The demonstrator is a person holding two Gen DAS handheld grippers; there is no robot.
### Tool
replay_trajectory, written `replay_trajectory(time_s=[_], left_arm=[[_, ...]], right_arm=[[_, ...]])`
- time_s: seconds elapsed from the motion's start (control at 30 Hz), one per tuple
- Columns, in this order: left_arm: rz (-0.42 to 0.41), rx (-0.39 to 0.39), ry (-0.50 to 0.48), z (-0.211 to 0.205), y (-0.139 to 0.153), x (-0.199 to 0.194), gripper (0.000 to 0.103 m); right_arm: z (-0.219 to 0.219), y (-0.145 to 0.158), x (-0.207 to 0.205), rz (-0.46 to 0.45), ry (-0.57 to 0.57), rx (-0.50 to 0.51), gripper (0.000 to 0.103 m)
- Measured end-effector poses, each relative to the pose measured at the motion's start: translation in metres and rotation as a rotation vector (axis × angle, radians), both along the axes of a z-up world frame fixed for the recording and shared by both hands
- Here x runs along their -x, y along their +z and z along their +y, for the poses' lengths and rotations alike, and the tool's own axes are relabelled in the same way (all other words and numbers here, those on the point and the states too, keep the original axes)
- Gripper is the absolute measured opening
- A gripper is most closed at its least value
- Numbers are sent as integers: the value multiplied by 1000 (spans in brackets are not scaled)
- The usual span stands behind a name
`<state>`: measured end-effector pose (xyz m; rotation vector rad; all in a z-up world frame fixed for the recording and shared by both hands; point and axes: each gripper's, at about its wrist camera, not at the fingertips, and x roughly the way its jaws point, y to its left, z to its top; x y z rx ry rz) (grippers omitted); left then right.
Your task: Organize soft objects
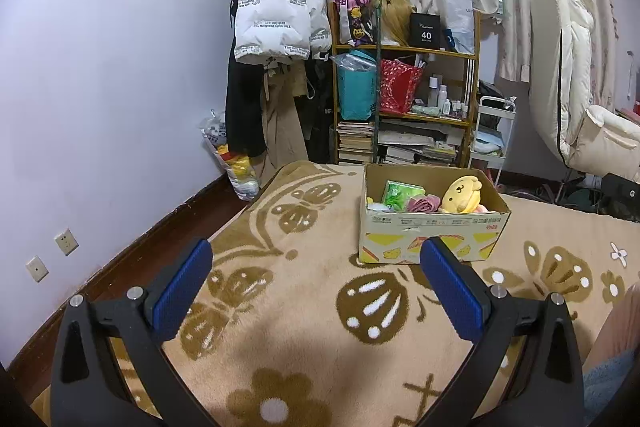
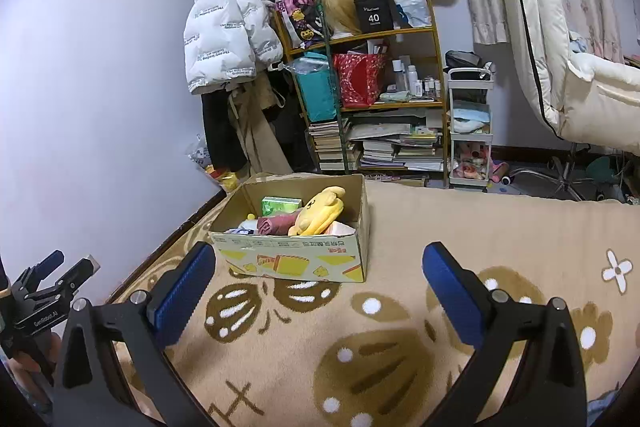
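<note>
The left gripper (image 1: 316, 263) hangs over the blanket (image 1: 304, 327) with its blue-padded fingers (image 1: 182, 293) spread wide and nothing between them; it also shows at the left edge of the right wrist view (image 2: 60, 271). The right gripper (image 2: 320, 267) is likewise splayed apart and empty, low above the same beige blanket with its brown butterfly pattern.

Beyond both sets of fingertips sits the cardboard box (image 1: 432, 231), apart from either gripper, resting on the blanket with its top open. In the left wrist view its long side runs left to right across the frame; in the right wrist view the box (image 2: 292, 255) lies ahead and left of centre, nearer the right gripper's left finger.

Inside, from left to right: a green packet (image 1: 402, 193) leaning near the back wall, a dusty-pink rose-shaped soft piece (image 1: 424, 205) in the middle, and a yellow plush toy (image 1: 464, 195) at the right. The plush lies tilted, its face toward the left camera, its long axis slanting up toward the back right corner of the box.

Behind the bed stand a wooden shelf (image 1: 404, 87) of books and bags, and a white puffer jacket (image 1: 280, 3) hanging to its left.
</note>
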<state>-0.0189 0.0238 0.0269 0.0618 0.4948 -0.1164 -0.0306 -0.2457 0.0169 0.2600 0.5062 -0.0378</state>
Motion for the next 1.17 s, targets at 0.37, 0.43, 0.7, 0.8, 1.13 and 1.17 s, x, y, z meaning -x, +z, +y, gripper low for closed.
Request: replay_trajectory(time_s=[0.37,0.43,0.7,0.8,1.13,1.17], left_arm=[[3,-8,-2,-2,-1,1,103],[5,-12,-3,-1,-1,2,103],[13,-17,-3,-1,-3,1,103],[13,-20,-5,0,-2,-1,103],[10,-18,-3,3,-3,-3,103],[6,-20,-1,3,-3,-3,103]], right_arm=[[-1,0,0,0,0,0,103],[-1,0,0,0,0,2,103],[1,0,0,0,-1,0,103],[0,0,0,1,-2,2,103],[-1,0,1,-1,1,2,103],[-1,0,1,-1,1,2,103]])
